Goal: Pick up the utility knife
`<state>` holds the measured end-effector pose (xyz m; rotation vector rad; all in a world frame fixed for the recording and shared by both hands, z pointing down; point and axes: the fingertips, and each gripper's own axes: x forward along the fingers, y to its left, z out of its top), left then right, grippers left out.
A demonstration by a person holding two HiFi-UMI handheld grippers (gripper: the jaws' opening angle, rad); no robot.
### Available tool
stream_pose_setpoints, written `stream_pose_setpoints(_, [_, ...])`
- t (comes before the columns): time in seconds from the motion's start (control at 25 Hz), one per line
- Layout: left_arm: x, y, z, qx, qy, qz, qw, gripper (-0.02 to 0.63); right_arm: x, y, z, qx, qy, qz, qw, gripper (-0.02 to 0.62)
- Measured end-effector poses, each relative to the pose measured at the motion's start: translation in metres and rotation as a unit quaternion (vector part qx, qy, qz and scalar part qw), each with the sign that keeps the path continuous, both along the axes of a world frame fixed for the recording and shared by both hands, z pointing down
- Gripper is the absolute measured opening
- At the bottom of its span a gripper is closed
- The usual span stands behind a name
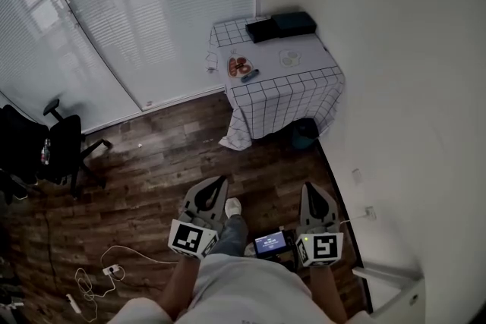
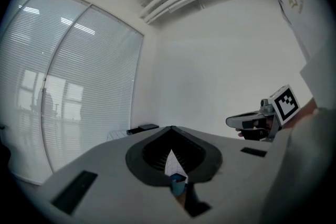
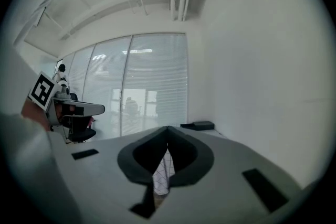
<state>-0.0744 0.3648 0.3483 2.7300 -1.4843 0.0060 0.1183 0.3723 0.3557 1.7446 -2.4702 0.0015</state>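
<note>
Well ahead of both grippers, the small slim blue utility knife lies on the square table draped in white black-checked cloth.
It shows only as a short bluish bar set at a slant, just beside a white plate of red-orange pieces near the table's left edge; its blade and other detail are too small to tell. The left grey two-jaw gripper and the right grey two-jaw gripper are held low by the person's body over the dark wooden floor, pointing towards the table and well apart from the knife. Each has its jaws closed tip to tip, with nothing between them.
</note>
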Motion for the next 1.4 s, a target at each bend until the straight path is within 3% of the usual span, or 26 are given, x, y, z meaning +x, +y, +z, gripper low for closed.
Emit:
stream_pose_setpoints(0.48, [0.0,-0.087,-0.005,0.005,-0.01,0.01,0.9999,0.006,-0.006,-0.078,0.0,-0.003,-0.002,0.017,1.0,0.007])
stream_pose_setpoints(0.96, [-0.044,-0.193,0.005,-0.022,0.005,-0.003,0.9997,0.006,-0.024,-0.178,0.005,-0.021,-0.03,0.035,0.999,0.006])
stream_pose_setpoints(1.4, [-0.049,-0.251,0.002,-0.016,-0.014,0.009,0.9997,0.006,-0.043,-0.232,0.008,-0.025,-0.044,0.035,0.998,0.006])
